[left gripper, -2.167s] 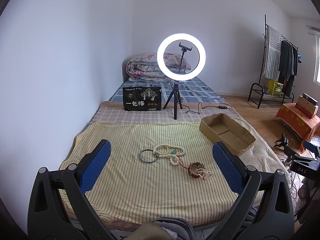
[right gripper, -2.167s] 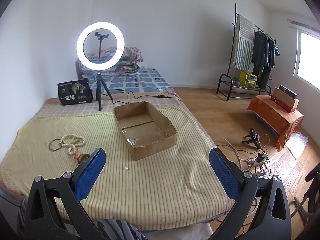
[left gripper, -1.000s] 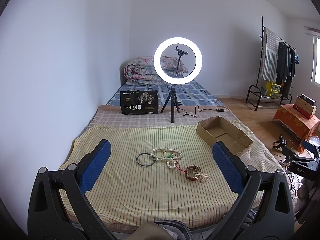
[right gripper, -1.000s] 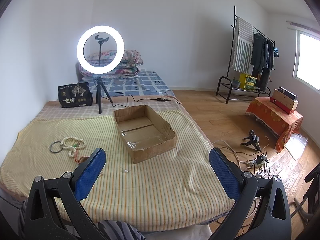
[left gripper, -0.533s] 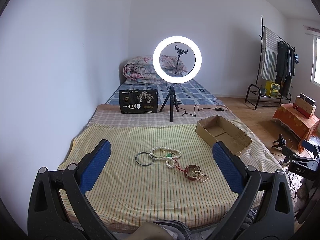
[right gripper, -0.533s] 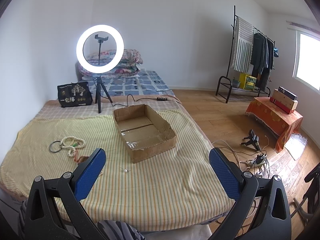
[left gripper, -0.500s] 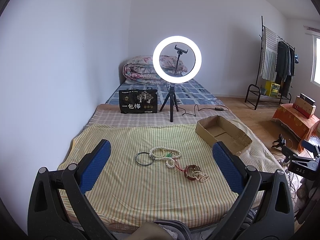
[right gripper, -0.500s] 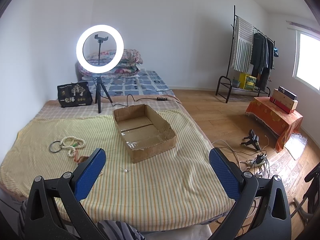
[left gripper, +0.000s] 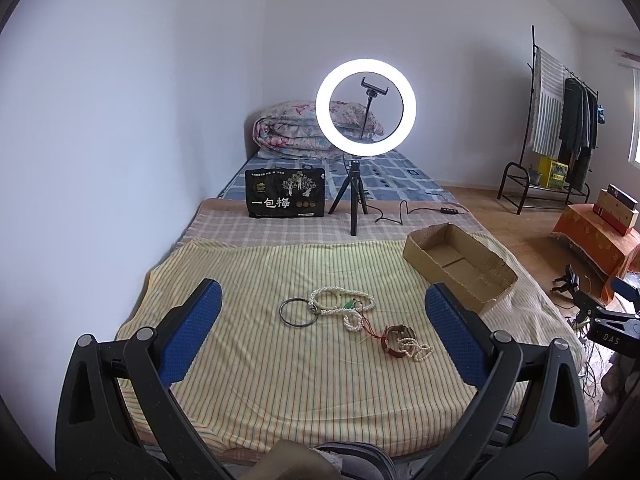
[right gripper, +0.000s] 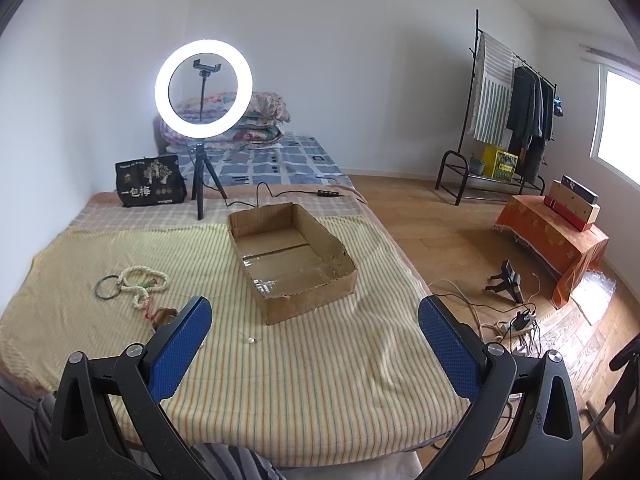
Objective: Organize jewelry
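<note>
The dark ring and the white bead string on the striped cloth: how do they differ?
The dark ring is one thin, plain hoop lying flat as a neat circle; the white bead string is made of many pale beads and sprawls in loose loops. The ring looks rigid, the string limp. The ring lies at the left end of the cluster, the string beside it to the right. Both rest on the striped cloth, outside the cardboard box.

Bright, sharp, ring light [left gripper: 365,108] glare, fisheye-warped edges
</note>
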